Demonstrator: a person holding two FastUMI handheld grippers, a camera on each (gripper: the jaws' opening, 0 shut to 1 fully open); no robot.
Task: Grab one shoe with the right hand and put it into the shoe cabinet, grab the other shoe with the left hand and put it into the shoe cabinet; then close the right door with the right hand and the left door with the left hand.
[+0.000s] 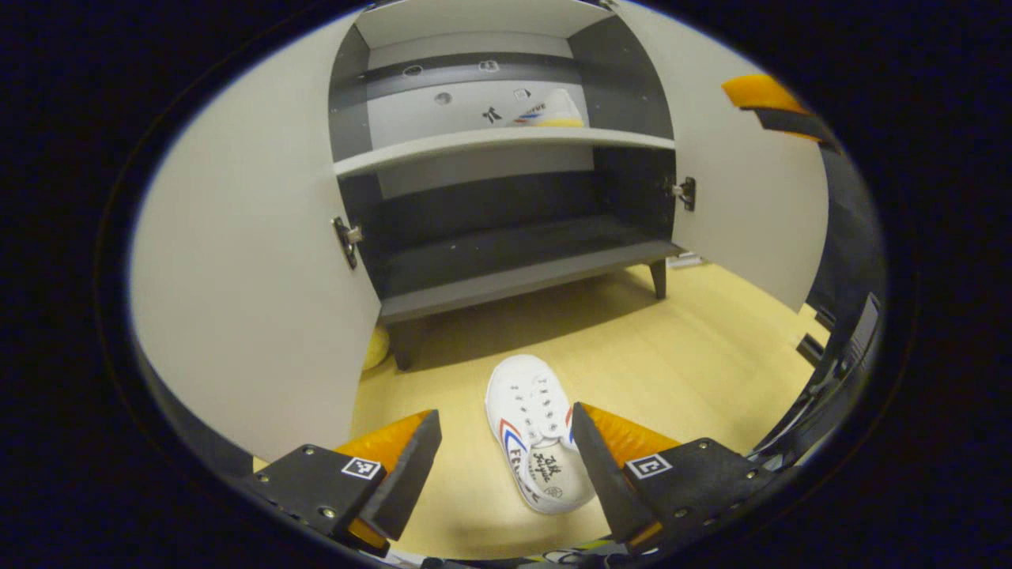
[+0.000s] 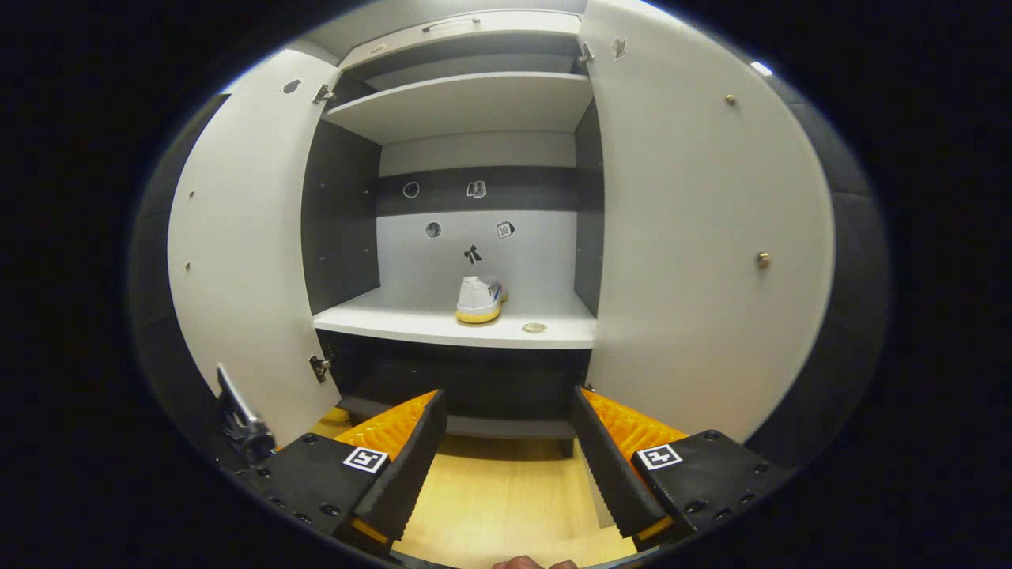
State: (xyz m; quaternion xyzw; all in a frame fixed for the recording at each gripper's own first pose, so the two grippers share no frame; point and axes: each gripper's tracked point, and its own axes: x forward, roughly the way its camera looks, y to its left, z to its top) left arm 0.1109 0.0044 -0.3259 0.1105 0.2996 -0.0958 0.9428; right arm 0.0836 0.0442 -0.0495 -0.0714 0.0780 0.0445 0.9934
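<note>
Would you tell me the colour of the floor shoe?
White with red and blue stripes, best in the left gripper view.

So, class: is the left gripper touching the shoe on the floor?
Cannot tell. In the left gripper view, the left gripper is open around the shoe on the floor; one finger overlaps the shoe's edge, hiding any contact or gap.
</note>
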